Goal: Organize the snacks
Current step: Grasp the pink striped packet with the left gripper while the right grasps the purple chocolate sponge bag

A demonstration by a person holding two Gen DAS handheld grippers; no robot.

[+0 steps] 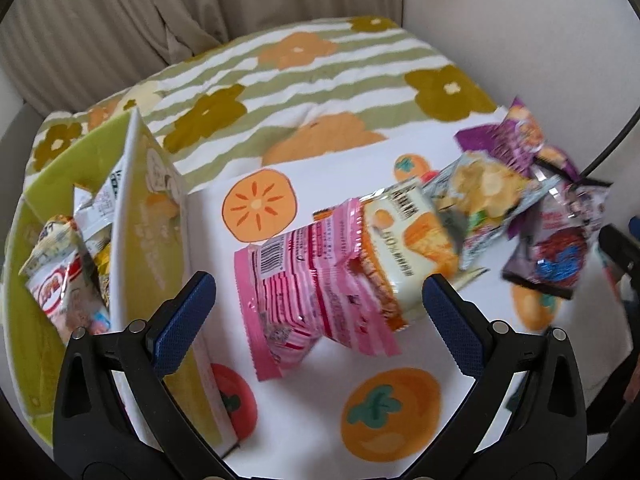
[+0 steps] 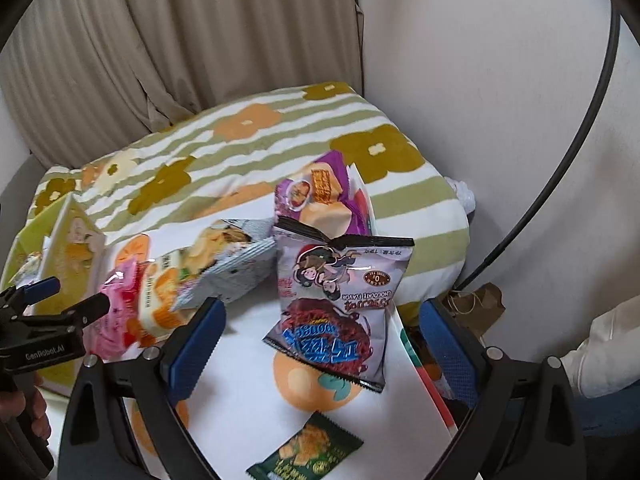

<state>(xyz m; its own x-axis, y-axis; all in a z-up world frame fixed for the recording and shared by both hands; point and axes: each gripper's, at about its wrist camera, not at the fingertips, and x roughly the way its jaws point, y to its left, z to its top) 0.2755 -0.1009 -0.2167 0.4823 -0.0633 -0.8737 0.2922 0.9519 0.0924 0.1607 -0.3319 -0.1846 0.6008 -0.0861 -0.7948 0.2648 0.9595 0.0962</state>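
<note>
A pile of snack packets lies on a white persimmon-print surface. My left gripper is open, its blue pads on either side of a pink packet without touching it. Behind the pink one lie a cream-and-orange packet, a grey chips packet and a purple packet. My right gripper is open around a lavender chocolate packet. A dark green packet lies below it. At the left, a green box holds several packets.
A green-striped flower blanket lies behind the surface, with beige curtains and a white wall beyond. A black cable runs down the wall. A brown paper bag sits off the right edge. A hand and a sleeve show at the sides.
</note>
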